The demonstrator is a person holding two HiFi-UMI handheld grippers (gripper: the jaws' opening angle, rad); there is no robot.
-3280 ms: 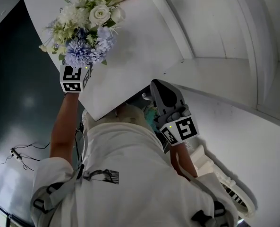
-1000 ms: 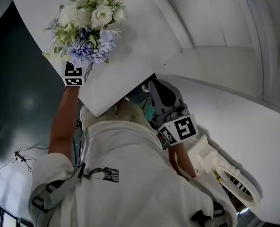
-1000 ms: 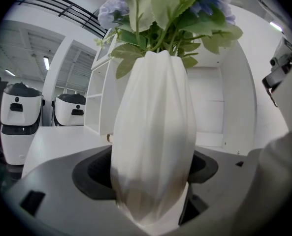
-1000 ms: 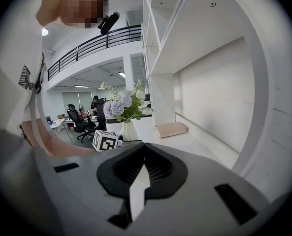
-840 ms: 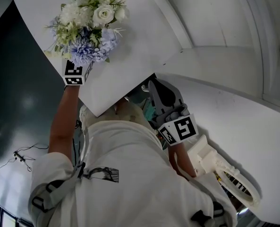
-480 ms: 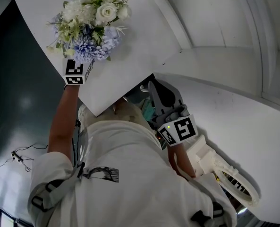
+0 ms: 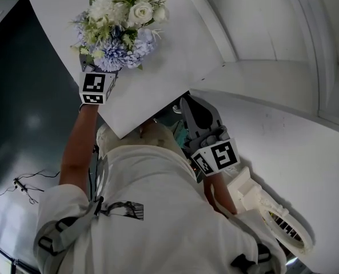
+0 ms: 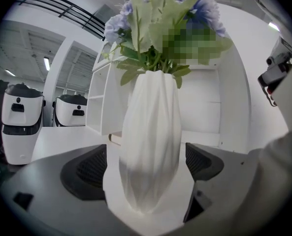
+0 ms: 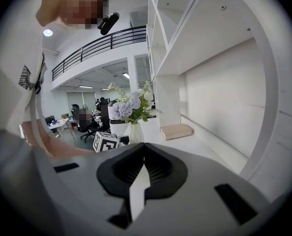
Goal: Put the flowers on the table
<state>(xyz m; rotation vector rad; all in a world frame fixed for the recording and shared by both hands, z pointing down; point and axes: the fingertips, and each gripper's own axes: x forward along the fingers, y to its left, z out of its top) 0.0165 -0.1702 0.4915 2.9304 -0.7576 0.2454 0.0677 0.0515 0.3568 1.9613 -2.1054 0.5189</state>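
A white fan (image 7: pixel 278 224) lies on a pale surface (image 7: pixel 306 153), and a tan box (image 9: pixel 178 131) sits below white shelving (image 9: pixel 185 38).

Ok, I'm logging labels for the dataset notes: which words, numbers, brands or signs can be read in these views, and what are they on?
No readable text in any view.
On the black-and-white cube on the left gripper: a square code pattern only, no letters.
On the black-and-white cube on the right gripper: the same, pattern only.
The dark print on the person's white shirt: too small to read.
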